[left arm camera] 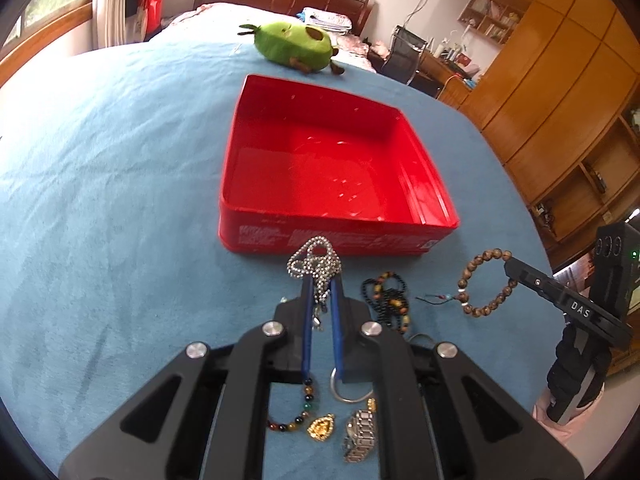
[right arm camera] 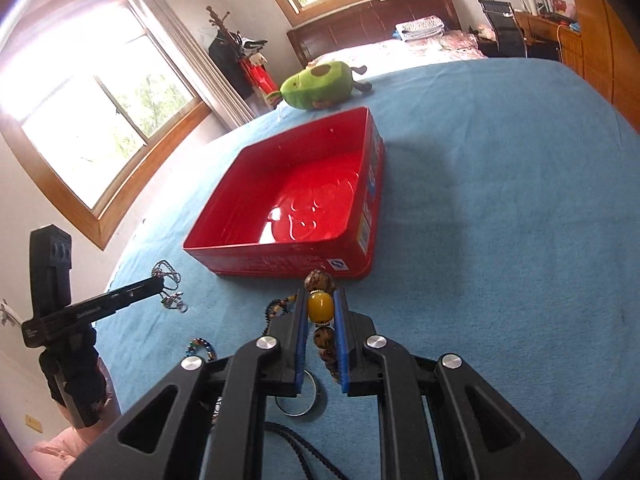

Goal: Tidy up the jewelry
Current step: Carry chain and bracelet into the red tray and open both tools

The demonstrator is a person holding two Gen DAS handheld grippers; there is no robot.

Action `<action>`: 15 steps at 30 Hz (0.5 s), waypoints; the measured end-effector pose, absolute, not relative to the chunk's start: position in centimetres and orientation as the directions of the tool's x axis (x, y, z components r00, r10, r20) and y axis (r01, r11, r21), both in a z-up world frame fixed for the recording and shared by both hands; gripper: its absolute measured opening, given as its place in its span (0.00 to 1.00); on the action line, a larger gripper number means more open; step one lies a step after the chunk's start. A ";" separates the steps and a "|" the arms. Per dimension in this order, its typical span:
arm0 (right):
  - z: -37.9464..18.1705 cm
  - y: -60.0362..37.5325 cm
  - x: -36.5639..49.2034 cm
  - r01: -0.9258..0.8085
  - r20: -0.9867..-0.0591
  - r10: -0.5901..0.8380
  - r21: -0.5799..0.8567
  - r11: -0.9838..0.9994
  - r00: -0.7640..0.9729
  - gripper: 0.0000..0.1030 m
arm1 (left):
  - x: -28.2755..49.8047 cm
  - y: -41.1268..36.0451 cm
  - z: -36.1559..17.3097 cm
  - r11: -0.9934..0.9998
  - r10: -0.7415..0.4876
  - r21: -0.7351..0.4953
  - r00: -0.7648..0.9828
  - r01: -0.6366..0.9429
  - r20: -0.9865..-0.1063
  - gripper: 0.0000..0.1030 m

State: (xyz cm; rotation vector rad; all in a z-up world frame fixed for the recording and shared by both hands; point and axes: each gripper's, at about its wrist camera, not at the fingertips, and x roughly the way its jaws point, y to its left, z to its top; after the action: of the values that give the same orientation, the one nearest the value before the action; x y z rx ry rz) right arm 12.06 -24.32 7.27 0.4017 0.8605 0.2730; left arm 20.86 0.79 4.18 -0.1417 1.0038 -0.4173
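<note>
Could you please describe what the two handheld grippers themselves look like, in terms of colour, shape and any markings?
Both are matte black with angular linkage arms that have cut-out openings and round silver pivot bolts. The left gripper and right gripper each have narrow blue pads lining the inner finger faces. From the side, the right one's body carries white "DAS" lettering, a blocky upright housing with a small green light, and a black handle.

A blue blanket [left arm camera: 120,168] is covering the bed, carrying a red tin [left arm camera: 332,168], a green avocado plush [left arm camera: 296,42] and scattered jewelry [left arm camera: 386,300].
</note>
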 end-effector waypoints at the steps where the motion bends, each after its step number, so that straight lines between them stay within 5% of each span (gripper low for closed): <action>1: 7.7 -24.3 12.1 -0.073 -0.676 0.390 0.447 0.892 0.626 0.12 | 21.0 0.5 4.6 0.913 -0.400 -0.297 0.468 0.280 -0.788 0.06; 15: 14.9 -22.0 17.5 -0.140 -0.617 0.382 0.403 0.904 0.688 0.12 | 26.8 -2.7 8.7 0.913 -0.404 -0.282 0.550 0.296 -0.731 0.06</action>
State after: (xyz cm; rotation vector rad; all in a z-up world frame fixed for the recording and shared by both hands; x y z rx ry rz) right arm 17.49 -22.03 14.95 0.3395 0.7593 0.2982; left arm 26.83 -2.67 8.69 -0.1312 0.8976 -0.4153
